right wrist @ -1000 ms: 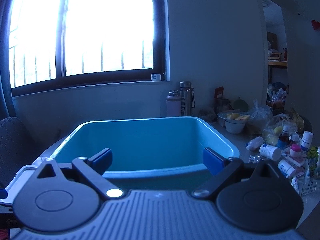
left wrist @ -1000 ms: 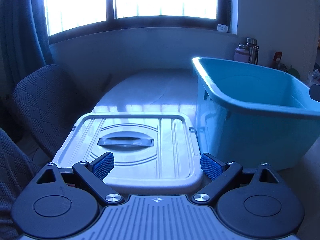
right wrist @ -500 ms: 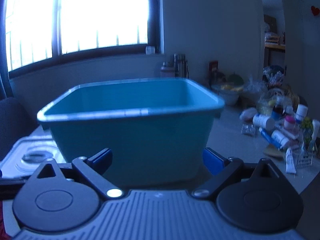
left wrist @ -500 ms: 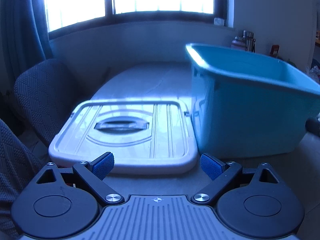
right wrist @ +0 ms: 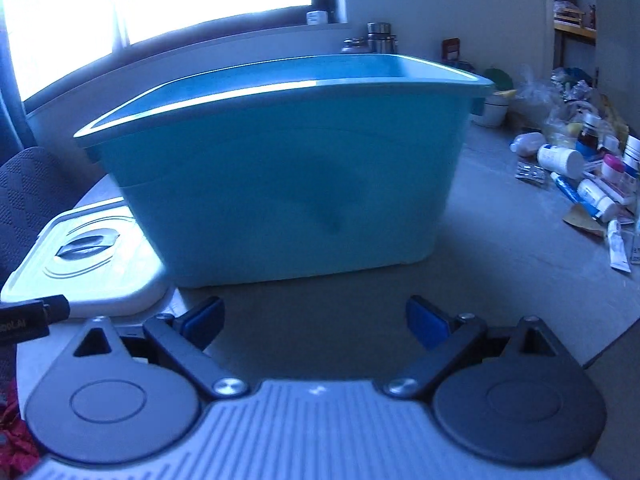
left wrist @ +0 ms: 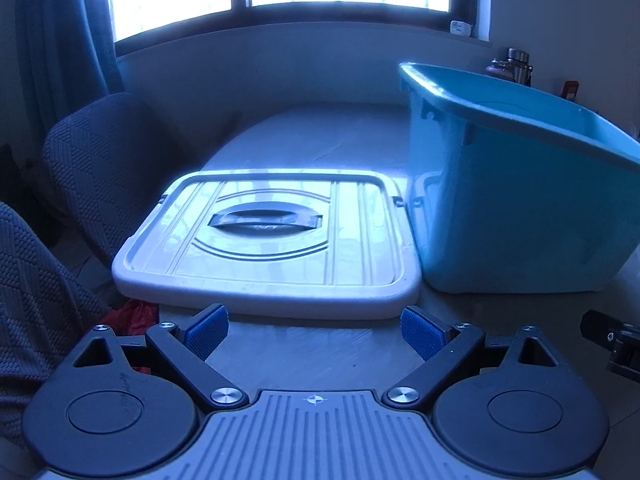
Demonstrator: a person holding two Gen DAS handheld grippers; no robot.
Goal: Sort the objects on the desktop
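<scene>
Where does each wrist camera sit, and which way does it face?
Left wrist: behind the open left gripper, low over the table, facing the white lid and window.
Right wrist: behind the open right gripper, facing the blue bin; bottles and tubes to its right.
Shared: lid, bin; each view catches the other gripper's edge.

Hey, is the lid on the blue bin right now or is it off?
Off. The white lid lies flat on the table beside the blue bin, whose top is uncovered.
</scene>
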